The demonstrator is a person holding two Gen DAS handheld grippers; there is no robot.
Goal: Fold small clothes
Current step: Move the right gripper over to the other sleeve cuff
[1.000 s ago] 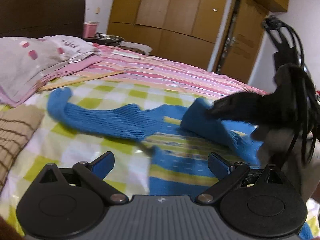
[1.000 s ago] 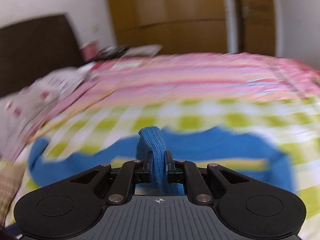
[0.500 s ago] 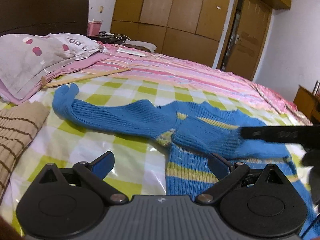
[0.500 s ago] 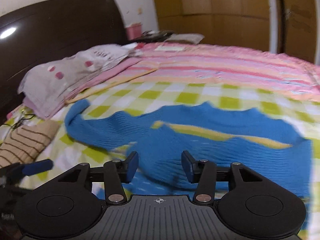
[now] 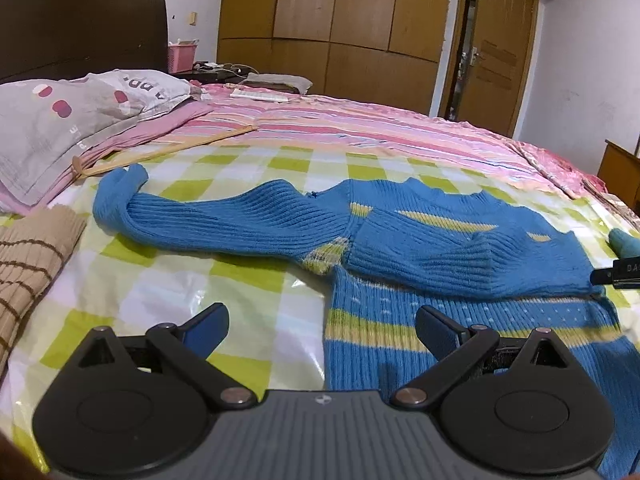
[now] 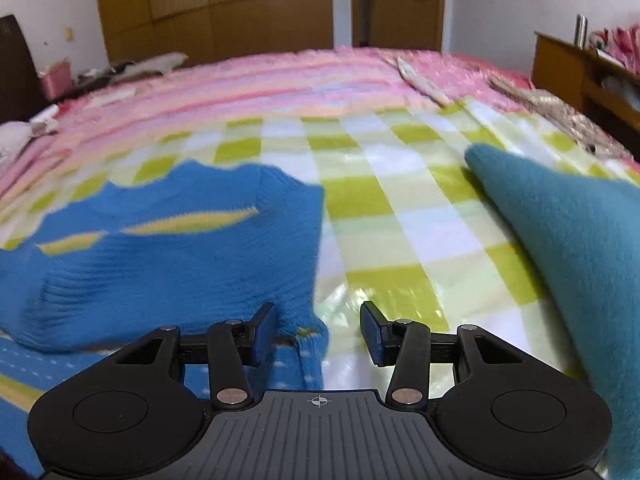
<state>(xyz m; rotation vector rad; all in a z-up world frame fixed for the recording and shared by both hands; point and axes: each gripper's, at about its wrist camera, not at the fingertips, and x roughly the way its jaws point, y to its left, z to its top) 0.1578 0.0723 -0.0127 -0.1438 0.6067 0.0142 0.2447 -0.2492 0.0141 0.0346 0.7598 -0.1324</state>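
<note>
At the bottom of the left wrist view the left claw [image 5: 322, 330] stands wide apart with nothing between its blue pads; the left pad hangs over the green-and-white checked sheet [image 5: 168, 280], the right pad over the lower body of the blue sweater [image 5: 420, 248]. Just beyond, the sweater lies flat on the bed across the middle of the frame: one ribbed sleeve is folded across the chest, its cuff near centre right, while the other sleeve [image 5: 200, 216] stretches out toward the left edge. A striped beige knit [image 5: 28, 264] sits at the far left, and a grey pillow [image 5: 72, 116] lies in the upper left on the pink striped bedcover [image 5: 360, 124]. Wooden wardrobes [image 5: 328, 20] fill the top.

In the right wrist view the right claw [image 6: 318, 332] sits at the bottom centre, its jaws nearly full width and closing a little, gripping nothing. The sweater's edge lies between the pads, close by the left one. A teal cloth [image 6: 568, 248] fills the right side of that frame, blurred.
</note>
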